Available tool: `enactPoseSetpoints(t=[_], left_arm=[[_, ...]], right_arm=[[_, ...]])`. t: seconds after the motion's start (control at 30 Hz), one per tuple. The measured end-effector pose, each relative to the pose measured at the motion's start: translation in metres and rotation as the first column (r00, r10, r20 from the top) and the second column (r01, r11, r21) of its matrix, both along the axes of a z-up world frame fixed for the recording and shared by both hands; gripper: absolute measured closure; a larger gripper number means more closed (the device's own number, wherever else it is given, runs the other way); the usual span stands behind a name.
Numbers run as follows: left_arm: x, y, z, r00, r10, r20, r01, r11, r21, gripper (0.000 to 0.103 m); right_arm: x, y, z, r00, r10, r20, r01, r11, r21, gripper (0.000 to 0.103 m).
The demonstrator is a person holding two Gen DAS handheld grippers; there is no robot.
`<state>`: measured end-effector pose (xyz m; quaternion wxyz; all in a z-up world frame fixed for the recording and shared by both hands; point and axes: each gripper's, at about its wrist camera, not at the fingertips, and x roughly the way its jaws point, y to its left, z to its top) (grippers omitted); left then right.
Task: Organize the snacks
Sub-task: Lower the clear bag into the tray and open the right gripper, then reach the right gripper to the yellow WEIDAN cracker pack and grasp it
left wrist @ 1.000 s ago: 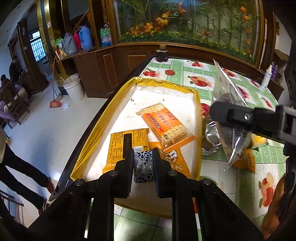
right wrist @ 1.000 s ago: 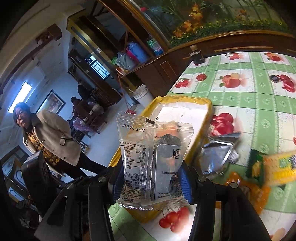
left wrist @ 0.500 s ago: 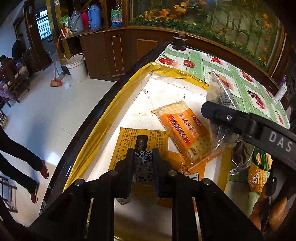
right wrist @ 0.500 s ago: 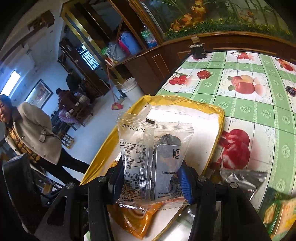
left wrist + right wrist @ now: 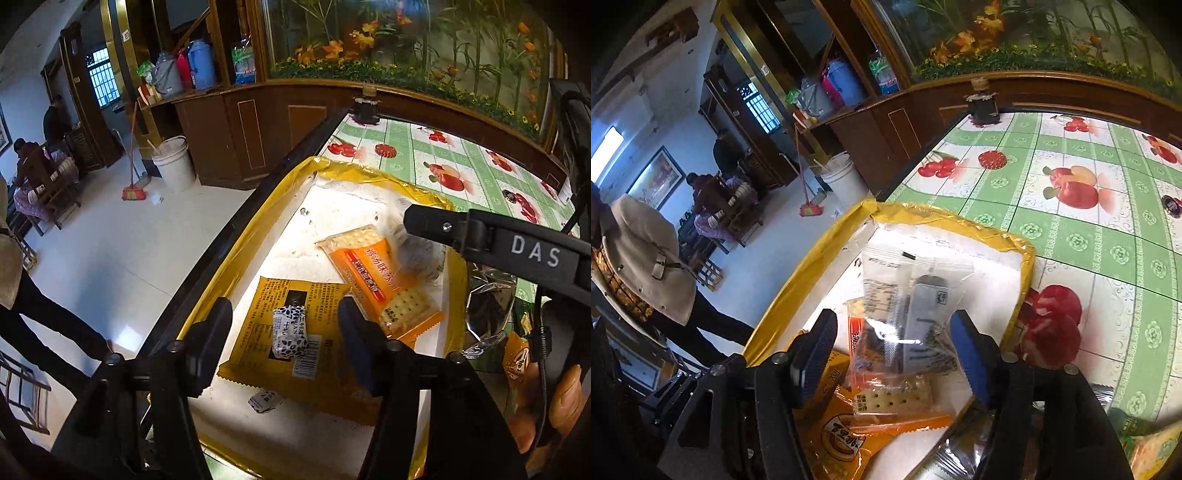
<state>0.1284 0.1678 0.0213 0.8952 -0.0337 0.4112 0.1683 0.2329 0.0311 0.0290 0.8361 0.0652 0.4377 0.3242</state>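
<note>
A yellow-rimmed white tray point(image 5: 243, 240) lies at the table's left edge and also shows in the right wrist view point(image 5: 1027, 254). My left gripper point(image 5: 284, 325) is open above it. A small blue-and-white patterned candy point(image 5: 290, 334) lies free between its fingers on a yellow snack packet point(image 5: 266, 295). An orange cracker packet point(image 5: 380, 273) lies beside it. My right gripper point(image 5: 894, 347) is open over the tray. A clear packet with dark contents point(image 5: 916, 295) lies loose between its fingers, resting on the orange cracker packet point(image 5: 894, 398).
A silver foil packet point(image 5: 487, 306) and other orange and green packets point(image 5: 1152, 446) lie on the fruit-patterned tablecloth point(image 5: 1089, 184) right of the tray. A dark jar point(image 5: 365, 107) stands at the far table end. A person point(image 5: 639, 258) stands on the floor left.
Both grippers opened. The left one let go of the patterned candy onto the yellow packet; the right one let go of the clear packet over the cracker packet in the tray.
</note>
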Motion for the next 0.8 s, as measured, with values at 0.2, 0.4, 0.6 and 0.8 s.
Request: enactPoseSetpoints(t=[0.2,0.4,0.6,0.8], left_arm=[[-0.008,-0.009,0.008,1.000,-0.019,0.020,0.019,1.000,0.007,0.044],[-0.015,-0.015,0.016,0.999,-0.038,0.038,0.038,0.999,-0.024,0.044],[-0.020,-0.032,0.025,0.995,-0.081,0.056,0.084,0.995,-0.047,0.044],[-0.022,-0.072,0.029,0.977,-0.201,0.069,0.206,0.975,-0.078,0.044]], right_arm=[[-0.014,-0.025,0.016,1.000,-0.026,0.015,0.025,0.999,0.036,0.033],[-0.031,-0.066,0.026,0.996,-0.080,0.028,0.079,0.996,0.052,0.028],[-0.047,-0.129,0.028,0.984,-0.175,0.016,0.174,0.983,0.062,0.028],[-0.062,-0.185,0.026,0.969,-0.249,0.008,0.248,0.967,0.058,0.025]])
